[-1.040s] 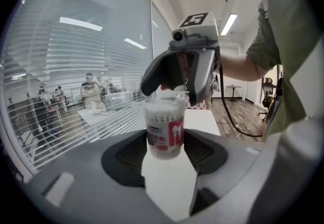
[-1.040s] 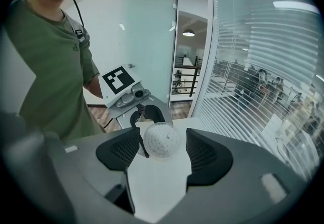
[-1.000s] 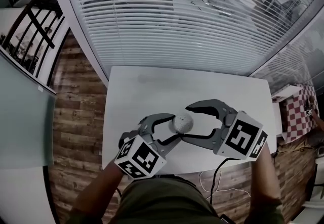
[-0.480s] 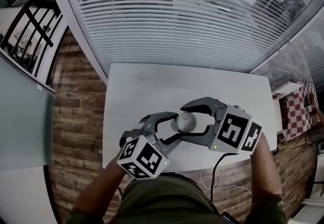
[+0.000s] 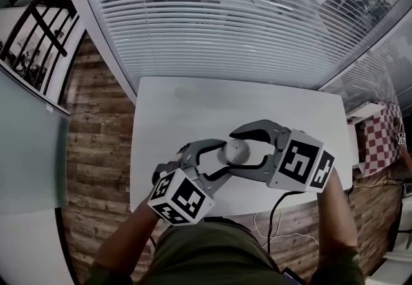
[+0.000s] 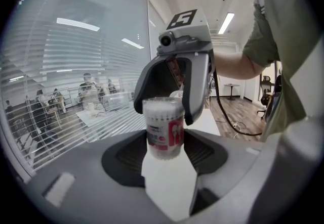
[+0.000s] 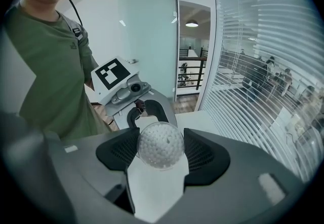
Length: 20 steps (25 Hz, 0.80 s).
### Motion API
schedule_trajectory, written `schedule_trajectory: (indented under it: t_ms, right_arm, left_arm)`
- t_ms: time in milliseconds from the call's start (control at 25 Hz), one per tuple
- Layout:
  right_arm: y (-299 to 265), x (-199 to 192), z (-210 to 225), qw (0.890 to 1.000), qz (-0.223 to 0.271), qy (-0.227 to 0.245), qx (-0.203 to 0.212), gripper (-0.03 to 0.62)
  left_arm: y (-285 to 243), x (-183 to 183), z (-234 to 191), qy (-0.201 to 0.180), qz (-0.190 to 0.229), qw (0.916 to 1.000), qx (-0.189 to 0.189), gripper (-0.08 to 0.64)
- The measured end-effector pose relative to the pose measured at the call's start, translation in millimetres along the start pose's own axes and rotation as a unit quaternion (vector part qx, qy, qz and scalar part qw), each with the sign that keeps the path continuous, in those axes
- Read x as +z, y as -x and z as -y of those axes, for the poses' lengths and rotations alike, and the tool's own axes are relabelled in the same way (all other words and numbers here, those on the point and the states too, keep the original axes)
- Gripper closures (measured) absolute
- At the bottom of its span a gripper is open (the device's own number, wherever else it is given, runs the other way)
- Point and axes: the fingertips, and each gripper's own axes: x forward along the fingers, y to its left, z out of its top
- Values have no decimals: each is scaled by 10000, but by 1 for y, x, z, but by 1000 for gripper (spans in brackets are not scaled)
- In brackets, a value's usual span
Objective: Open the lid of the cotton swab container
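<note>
Head view, container: cotton swab container (image 5: 236, 150) stands upright over the near-middle of the white table (image 5: 193, 103), between our two grippers. We cannot tell whether its base rests on the table.
Head view, grippers: left gripper (image 5: 224, 158) comes in from the near left and right gripper (image 5: 234, 150) from the right. Both sets of jaws wrap round the container.
Left gripper view, body: jaws clamped on the lower body, pads against both sides, level with the label.
Left gripper view, label: label (image 6: 165, 134) is red and white, with what look like small swab pictures. The print is too small for us to read.
Left gripper view, lid: lid (image 6: 163, 102) is clear and in place, flanked by the right jaws.
Right gripper view, lid: we look onto the round top, with swab tips packed beneath. The jaws are closed on the lid, pads meeting both sides.
Handling: we judge it light and made of thin clear plastic, stiff but crackable, smooth and apt to slip or spin.
Hold: body low down, lid by its rim, moderate squeeze.
</note>
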Motion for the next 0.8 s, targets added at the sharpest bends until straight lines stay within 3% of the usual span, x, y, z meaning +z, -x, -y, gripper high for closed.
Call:
schedule_trajectory:
  t_ms: [640,800]
  right_arm:
    - [13,3,-4,9994,327,-24,58,321]
    - [19,9,-2,9969,770,-179,63,321]
  left_arm:
    - [0,7,5,66,162,9998,-29,327]
    - [0,9,6,26,195,9998,-17,328]
